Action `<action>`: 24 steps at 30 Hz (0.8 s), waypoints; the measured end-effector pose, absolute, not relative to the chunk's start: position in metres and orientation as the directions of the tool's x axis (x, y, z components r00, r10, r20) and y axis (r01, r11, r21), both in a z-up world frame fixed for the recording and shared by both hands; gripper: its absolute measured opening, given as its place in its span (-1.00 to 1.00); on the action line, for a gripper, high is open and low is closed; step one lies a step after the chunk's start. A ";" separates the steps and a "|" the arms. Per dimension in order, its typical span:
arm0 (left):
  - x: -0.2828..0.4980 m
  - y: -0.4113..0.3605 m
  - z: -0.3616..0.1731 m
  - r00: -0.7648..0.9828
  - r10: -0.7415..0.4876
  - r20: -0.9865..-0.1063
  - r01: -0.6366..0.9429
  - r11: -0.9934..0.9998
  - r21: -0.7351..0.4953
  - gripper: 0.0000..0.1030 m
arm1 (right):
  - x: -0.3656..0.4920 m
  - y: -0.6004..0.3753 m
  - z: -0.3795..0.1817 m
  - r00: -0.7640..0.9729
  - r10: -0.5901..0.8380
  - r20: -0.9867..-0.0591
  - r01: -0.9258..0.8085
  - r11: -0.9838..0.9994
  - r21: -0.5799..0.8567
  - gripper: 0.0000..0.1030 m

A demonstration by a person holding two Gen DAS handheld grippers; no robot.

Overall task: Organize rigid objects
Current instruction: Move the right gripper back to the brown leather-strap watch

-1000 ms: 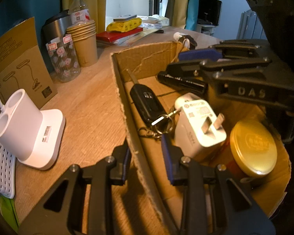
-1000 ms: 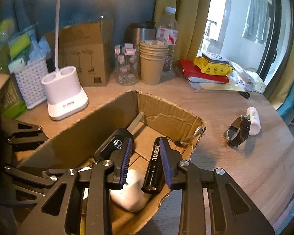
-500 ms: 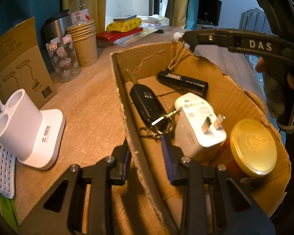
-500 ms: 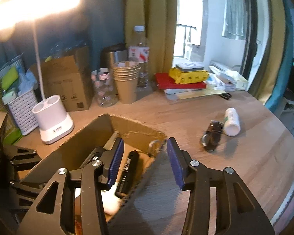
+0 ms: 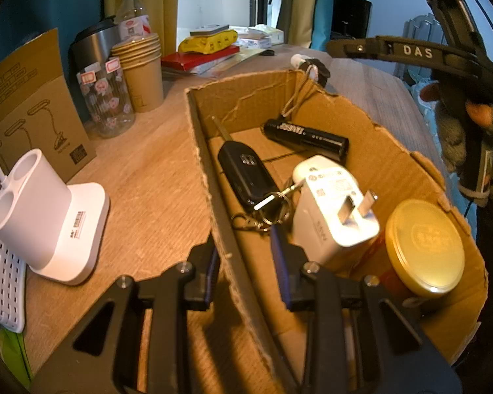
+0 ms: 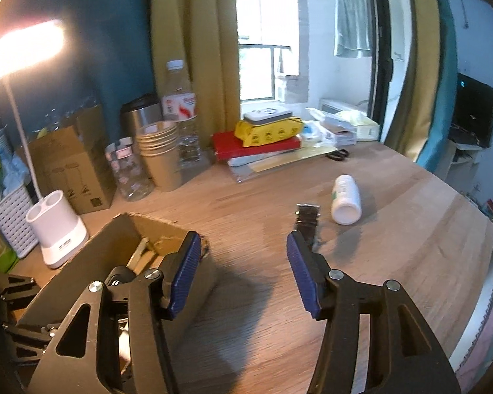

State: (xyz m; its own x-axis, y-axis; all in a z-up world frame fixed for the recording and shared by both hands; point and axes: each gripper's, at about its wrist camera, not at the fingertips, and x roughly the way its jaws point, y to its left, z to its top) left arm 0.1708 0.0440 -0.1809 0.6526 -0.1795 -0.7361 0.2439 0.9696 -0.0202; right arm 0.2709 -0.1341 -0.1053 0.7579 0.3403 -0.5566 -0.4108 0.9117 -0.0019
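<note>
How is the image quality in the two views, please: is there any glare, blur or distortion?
Right wrist view: strong lamp glare at upper left, blurred table, curved edges. Left wrist view: sharp on the box contents, warm light, dark corners, strong fisheye bending.

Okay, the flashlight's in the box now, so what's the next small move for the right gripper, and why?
Probably ease the right gripper forward to straddle the watch just ahead. Its jaws have just been opening and hold nothing, while the watch and white bottle lie outside the cardboard box that the left gripper steadies.
</note>
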 end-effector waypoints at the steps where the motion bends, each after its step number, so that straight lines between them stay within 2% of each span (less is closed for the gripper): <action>1: 0.171 0.044 -0.181 0.653 -0.179 -0.736 0.244 0.970 -0.020 -0.40 | 0.273 -0.136 -0.105 0.760 0.336 -0.556 -0.405 0.914 -0.001 0.13; 13: 0.171 0.044 -0.181 0.653 -0.180 -0.736 0.244 0.970 -0.020 -0.40 | 0.302 -0.151 -0.120 0.755 0.293 -0.587 -0.346 0.938 0.023 0.18; 24: 0.171 0.044 -0.181 0.653 -0.180 -0.736 0.244 0.970 -0.020 -0.40 | 0.349 -0.153 -0.150 0.701 0.232 -0.674 -0.318 0.948 -0.005 0.19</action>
State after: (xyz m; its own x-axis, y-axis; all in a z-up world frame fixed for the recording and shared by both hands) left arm 0.1708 0.0440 -0.1809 0.6527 -0.1796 -0.7360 0.2440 0.9696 -0.0202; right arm 0.3490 -0.1527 -0.1505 0.7013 0.2321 -0.6740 -0.3185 0.9479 -0.0050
